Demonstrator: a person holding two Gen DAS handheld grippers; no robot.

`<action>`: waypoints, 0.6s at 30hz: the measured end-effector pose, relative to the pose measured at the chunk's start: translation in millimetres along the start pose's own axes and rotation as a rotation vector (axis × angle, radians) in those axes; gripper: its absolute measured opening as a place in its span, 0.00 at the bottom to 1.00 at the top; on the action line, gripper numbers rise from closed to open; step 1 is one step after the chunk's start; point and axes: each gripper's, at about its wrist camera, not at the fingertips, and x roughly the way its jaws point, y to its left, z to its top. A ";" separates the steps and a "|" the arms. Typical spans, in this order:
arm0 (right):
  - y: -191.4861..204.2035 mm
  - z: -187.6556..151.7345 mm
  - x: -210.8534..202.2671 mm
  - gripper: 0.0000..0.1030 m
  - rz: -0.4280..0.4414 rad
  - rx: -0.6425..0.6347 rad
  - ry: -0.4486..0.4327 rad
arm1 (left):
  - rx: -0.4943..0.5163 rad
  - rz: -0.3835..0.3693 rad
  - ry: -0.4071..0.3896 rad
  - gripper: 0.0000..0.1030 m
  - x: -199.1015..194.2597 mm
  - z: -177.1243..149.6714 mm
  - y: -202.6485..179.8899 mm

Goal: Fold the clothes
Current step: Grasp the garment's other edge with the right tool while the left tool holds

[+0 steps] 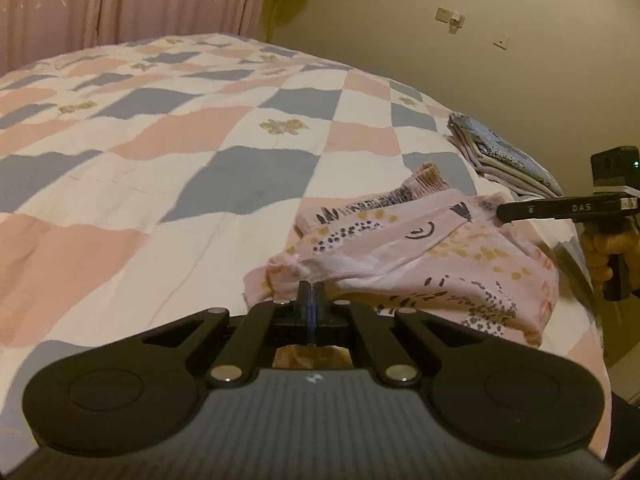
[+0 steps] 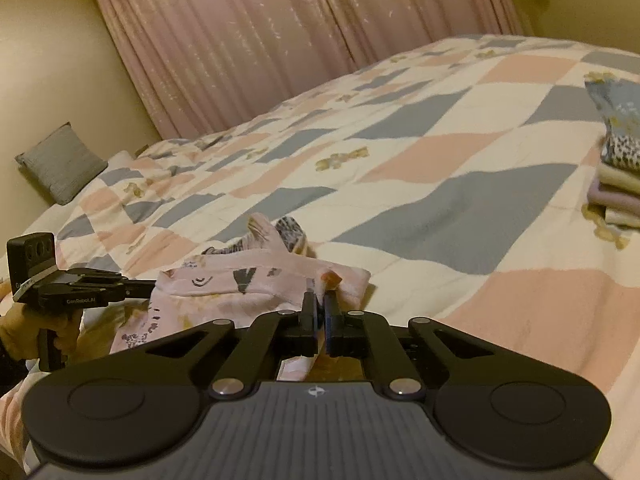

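A soft pink garment [image 1: 420, 264] lies crumpled near the edge of the bed [image 1: 180, 152], thin cloth printed with black dots, dashes, small arcs and mustard specks, with a gathered ribbed cuff [image 1: 430, 178] sticking up at its far side. Its folds are loose and rounded, with a paler lining showing where one edge turns over.

Two grippers hold it, one at each end. The left gripper [image 1: 311, 290], matte black with round hinged arms, has its jaws closed on a bunched edge of the garment. The right gripper [image 2: 319, 304] has its jaws nearly together, pinching a fold of the same cloth between them. Each is carried by a hand [image 1: 608, 252] wrapped around a black grip.

The bed wears a quilt of pink, blue-grey and white diamond patches with small gold flower sprigs, slightly puckered along the stitching. One stack [image 2: 616, 168] of folded clothes sits on the quilt well apart from the garment, a blue print on top and pale lilac and cream layers beneath. One grey ribbed cushion [image 2: 60, 162] leans against the wall, and pleated pink curtains [image 2: 280, 40] hang behind the bed.
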 end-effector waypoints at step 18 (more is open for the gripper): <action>-2.4 -3.6 8.8 0.19 0.002 0.029 0.026 | -0.018 0.008 0.024 0.00 19.3 4.8 8.0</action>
